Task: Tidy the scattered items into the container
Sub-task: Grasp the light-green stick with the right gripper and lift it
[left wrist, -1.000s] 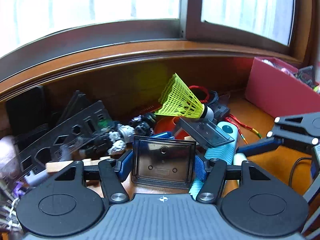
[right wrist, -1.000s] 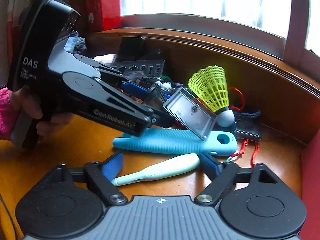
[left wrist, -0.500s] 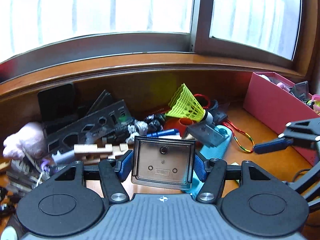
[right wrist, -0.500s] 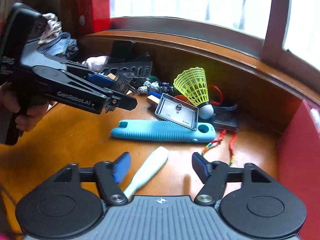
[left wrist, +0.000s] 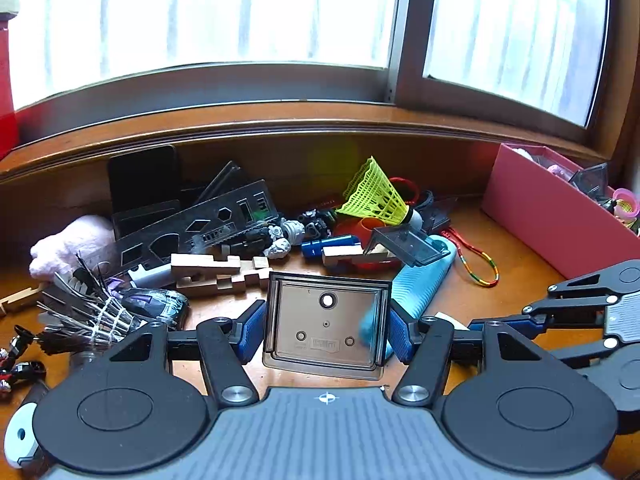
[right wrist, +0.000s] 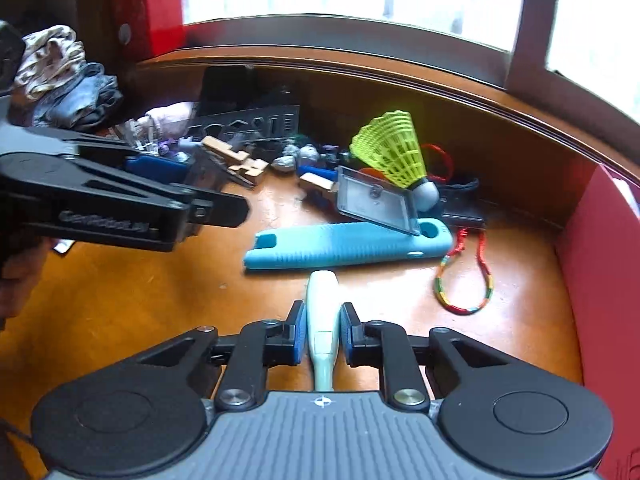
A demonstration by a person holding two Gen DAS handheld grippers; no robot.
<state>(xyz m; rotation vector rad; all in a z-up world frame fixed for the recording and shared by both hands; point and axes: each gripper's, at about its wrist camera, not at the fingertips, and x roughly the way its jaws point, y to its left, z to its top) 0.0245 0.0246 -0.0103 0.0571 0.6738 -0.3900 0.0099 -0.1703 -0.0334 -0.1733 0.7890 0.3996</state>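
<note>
the left gripper (left wrist: 326, 330) clamps a smoky clear plastic lid (left wrist: 325, 324) upright between its pads. the right gripper (right wrist: 323, 334) is clenched on a pale wand-shaped item (right wrist: 322, 320), perhaps a thermometer; its near end hides under the gripper body. the red container (left wrist: 552, 216) sits right, partly cut off.

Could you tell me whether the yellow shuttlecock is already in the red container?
Out: the yellow shuttlecock sits among clutter under the windowsill, apart from the red container.

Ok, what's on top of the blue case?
A clear lid leans on the blue case near its right end, with a yellow shuttlecock behind. What's under the lid is hidden.
</note>
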